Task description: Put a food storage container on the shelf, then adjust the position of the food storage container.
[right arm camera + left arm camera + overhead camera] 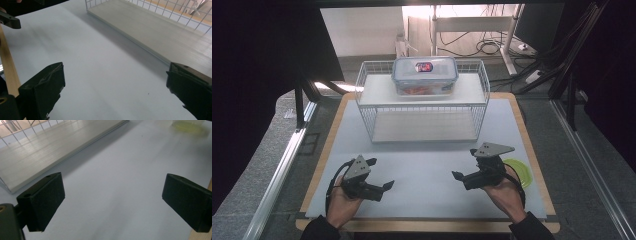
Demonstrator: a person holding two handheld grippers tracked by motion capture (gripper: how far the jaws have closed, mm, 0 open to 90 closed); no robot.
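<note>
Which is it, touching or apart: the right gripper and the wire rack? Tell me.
Apart. In the high view, bare white table lies between the right gripper and the wire rack; its jaws stand open, empty.

- The worktop [512, 125] was a pale grey-white sheet laid on a wooden board, whose light edge showed along the left, right and near sides.
- Grey speckled floor [257, 165] lay on both sides of the worktop.
- A metal rail [277, 175] ran along the floor on the left, and another [592, 170] on the right.
- Dark panels [257, 55] closed the scene at far left and far right.
- At the far end stood a white wall [362, 30] and a white frame [472, 24], with black cables [487, 46] tangled on the floor beneath.
- Bright light fell on that far floor.
</note>
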